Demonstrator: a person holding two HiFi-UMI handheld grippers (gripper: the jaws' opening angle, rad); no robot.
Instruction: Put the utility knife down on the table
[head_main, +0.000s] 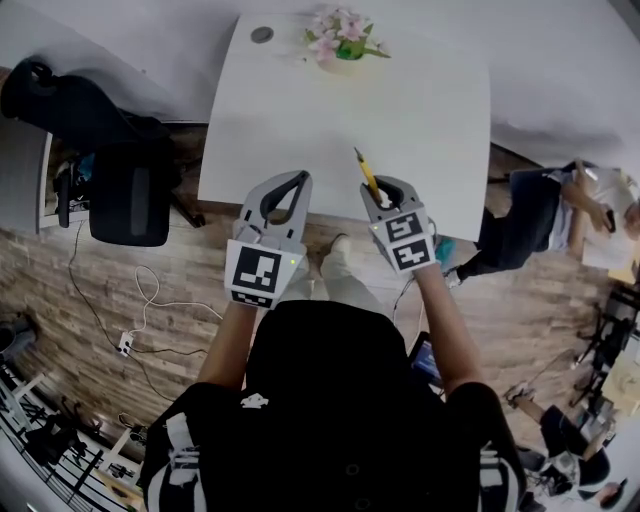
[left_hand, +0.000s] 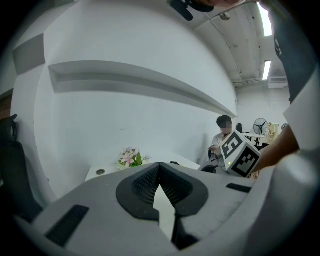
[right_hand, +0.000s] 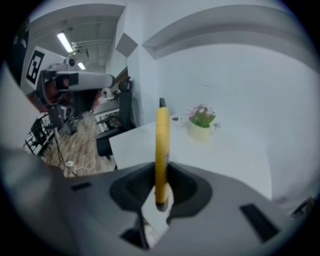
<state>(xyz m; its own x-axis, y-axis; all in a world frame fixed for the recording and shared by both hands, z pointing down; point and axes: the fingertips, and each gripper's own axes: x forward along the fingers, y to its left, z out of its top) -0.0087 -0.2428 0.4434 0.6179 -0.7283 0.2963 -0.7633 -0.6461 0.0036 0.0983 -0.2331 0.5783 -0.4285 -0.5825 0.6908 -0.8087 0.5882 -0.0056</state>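
Note:
A yellow utility knife with a dark tip sticks out forward from my right gripper, which is shut on it above the near edge of the white table. In the right gripper view the knife stands upright between the jaws, pointing toward the tabletop. My left gripper hovers beside it to the left, also at the near table edge. Its jaws meet at the tips with nothing between them.
A small pot of pink flowers stands at the table's far edge, next to a round grommet. A black office chair is left of the table. A seated person is at the right. Cables lie on the wooden floor.

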